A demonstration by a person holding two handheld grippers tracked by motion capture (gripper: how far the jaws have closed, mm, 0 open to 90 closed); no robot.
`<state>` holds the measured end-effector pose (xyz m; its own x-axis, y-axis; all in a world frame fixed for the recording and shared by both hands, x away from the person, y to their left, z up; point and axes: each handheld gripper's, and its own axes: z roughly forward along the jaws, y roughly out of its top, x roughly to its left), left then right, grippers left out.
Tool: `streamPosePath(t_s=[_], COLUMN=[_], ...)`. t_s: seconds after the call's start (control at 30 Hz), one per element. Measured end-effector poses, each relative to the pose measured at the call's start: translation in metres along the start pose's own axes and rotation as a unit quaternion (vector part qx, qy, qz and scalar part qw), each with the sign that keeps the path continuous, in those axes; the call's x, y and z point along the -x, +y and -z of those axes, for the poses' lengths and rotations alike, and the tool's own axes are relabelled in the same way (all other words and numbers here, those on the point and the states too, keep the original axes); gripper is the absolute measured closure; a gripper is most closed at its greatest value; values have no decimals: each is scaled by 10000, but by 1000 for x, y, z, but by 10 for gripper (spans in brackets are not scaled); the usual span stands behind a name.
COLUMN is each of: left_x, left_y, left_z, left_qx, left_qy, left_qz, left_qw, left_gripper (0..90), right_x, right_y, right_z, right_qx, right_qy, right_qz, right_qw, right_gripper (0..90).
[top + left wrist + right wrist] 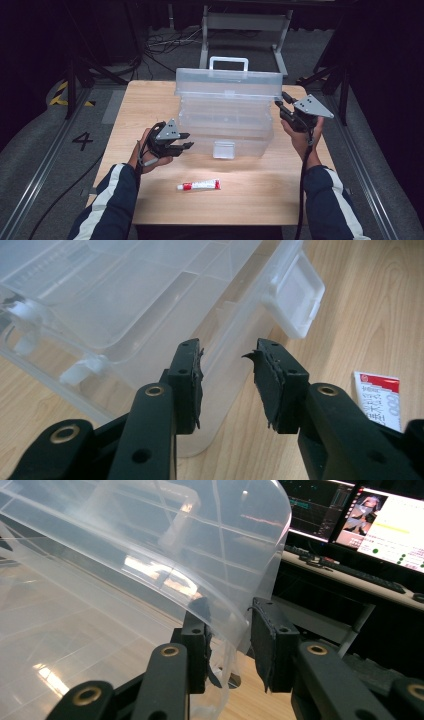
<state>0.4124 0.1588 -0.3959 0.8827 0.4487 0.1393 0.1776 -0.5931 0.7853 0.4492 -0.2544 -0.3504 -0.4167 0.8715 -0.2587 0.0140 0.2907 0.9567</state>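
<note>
A clear plastic toolbox (pixel 225 125) stands mid-table with its lid (pixel 227 82) raised and its white handle (pixel 228 61) at the back. My left gripper (pixel 186 141) hovers at the box's front left corner, jaws open; in the left gripper view (pixel 227 365) the box wall (pixel 150 315) lies just beyond the pads and nothing is pinched. My right gripper (pixel 281 102) is at the lid's right corner. In the right gripper view (pixel 227 625) the lid's edge (pixel 240 630) runs between the jaws, one pad showing through the plastic, with a small gap to the other pad.
A red and white tube (pixel 198 185) lies on the wooden table (pixel 150 100) in front of the box, also at the right in the left gripper view (pixel 377 397). The box's front latch (pixel 223 149) hangs down. Monitors (pixel 380 520) stand beyond the table.
</note>
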Motion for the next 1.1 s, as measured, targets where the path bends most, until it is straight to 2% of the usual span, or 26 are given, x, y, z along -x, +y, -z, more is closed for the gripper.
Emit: streamPosePath(t_s=[0.23,0.57,0.83,1.03,1.1], left_x=[0,0,3,2,1], left_y=[1,11,21,23,24], left_z=[-1,-10,-18,-20,-21], left_qx=[-33,-72,-207,-227,-217], left_qy=[-42,-300,-393,-443,-557], left_qz=[-57,-200,-382,-355,-370], left_qw=[10000,9993,9983,9981,9975], left_gripper=[626,628,618,628,604], right_x=[2,2,-2,-4,-5], right_y=[6,12,17,19,20], right_z=[-1,-7,-13,-16,-17], right_qx=[54,33,41,13,2], right_qy=[-68,-259,-579,-766,-822], right_qz=[-22,8,74,164,185], right_qw=[10000,9997,9983,9969,9964], right_gripper=[740,758,783,802,806])
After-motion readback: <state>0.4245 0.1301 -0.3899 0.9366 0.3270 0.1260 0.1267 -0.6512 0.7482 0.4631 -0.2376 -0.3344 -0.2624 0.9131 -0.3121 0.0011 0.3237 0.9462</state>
